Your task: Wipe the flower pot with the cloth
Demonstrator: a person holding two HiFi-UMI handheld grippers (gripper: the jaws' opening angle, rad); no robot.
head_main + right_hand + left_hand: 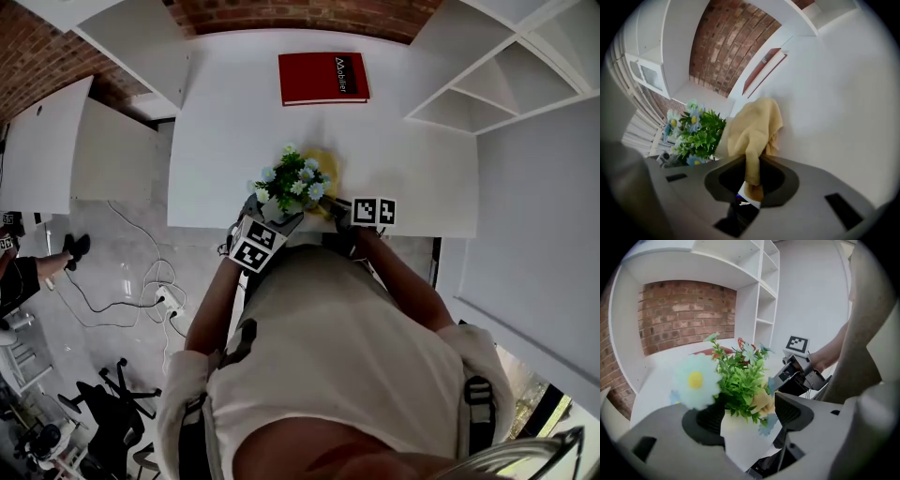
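Observation:
A white flower pot [743, 441] with green leaves and pale daisy-like flowers [292, 180] stands at the near edge of the white table [234, 122]. My left gripper [747, 420] is shut on the pot, one dark pad on each side of it. My right gripper [752, 180] is shut on a yellow cloth [752, 129], which hangs up against the plant's right side. In the head view the cloth [325, 167] shows just behind the flowers, between the left gripper [275, 216] and the right gripper [337, 212]. The pot's lower part is hidden there.
A red book [322, 78] lies at the far side of the table by a brick wall. White shelves [497, 84] rise at the right. Left of the table, cables [141, 291] and an office chair [108, 412] are on the floor.

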